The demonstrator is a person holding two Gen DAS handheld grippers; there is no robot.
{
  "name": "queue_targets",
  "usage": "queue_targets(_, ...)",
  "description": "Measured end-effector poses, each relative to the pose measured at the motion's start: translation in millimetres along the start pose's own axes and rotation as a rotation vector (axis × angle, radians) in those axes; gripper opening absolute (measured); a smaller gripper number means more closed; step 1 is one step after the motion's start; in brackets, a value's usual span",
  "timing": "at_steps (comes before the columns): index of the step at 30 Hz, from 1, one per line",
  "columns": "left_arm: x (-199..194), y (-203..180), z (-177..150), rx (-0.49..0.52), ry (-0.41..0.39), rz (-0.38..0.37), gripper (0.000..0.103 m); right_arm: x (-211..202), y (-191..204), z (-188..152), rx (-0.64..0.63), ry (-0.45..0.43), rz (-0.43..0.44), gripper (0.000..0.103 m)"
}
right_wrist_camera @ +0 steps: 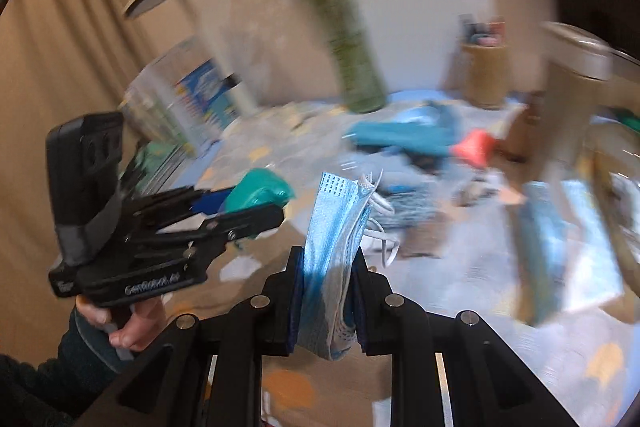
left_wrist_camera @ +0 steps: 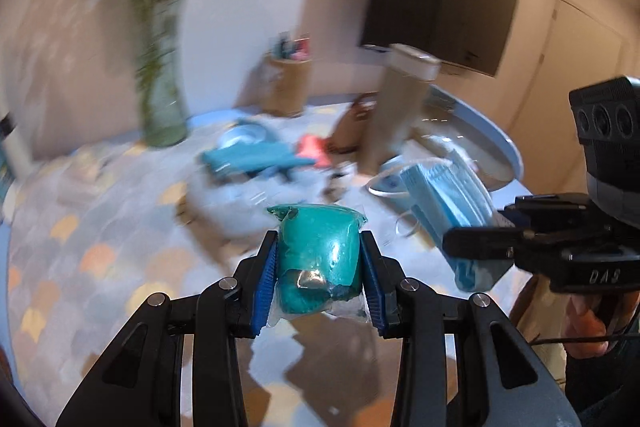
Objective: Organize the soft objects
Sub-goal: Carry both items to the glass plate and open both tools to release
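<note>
The left claw [left_wrist_camera: 319, 259] is clamped on a teal bundle in clear wrap [left_wrist_camera: 318, 251], held above the worktop [left_wrist_camera: 100, 227] near its front edge. Just beside it, the right claw [right_wrist_camera: 326, 287] pinches a stack of blue face masks [right_wrist_camera: 332, 247], also lifted clear. Teal cloths [left_wrist_camera: 256, 155] lie toward the far edge, near a glass vase [left_wrist_camera: 164, 115].

My left gripper [left_wrist_camera: 319, 259] holds a teal putty lump in clear wrap [left_wrist_camera: 318, 251]; the stack of pale blue pleated face masks [right_wrist_camera: 334, 251] sits in my right gripper [right_wrist_camera: 326, 281], just right of it. Behind both, on the patterned round table [left_wrist_camera: 100, 247], a teal cloth [left_wrist_camera: 256, 157] lies right of the glass vase of green stems [left_wrist_camera: 162, 107].
</note>
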State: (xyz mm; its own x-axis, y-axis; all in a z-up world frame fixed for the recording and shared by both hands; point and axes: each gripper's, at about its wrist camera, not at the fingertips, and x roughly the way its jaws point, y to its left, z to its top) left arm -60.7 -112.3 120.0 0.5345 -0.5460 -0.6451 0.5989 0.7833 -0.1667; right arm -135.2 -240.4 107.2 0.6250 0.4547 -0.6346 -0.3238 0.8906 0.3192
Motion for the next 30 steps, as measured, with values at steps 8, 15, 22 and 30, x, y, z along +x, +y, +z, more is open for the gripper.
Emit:
queue_targets(8,38.9,-101.5,62.9,0.129,-0.041,-0.087,0.036,-85.6,-79.0,17.3,0.115,-0.141,-0.155,0.021)
queue_targets(15,97.3,-175.8,91.6,0.223,-0.007,-0.145,0.036,-134.6,-176.2,23.4,0.297,-0.218,-0.31,0.021)
queue_targets(22,161.4,-206.0,105.7,0.198,0.052,-0.155,0.036,-144.2,-244.8,28.3,0.373,-0.21,-0.434,0.021)
queue_targets(30,201.5,-222.2,109.7,0.2,0.088,-0.091,0.075,-112.3,-298.8,32.5,0.432,-0.108,-0.473,0.036)
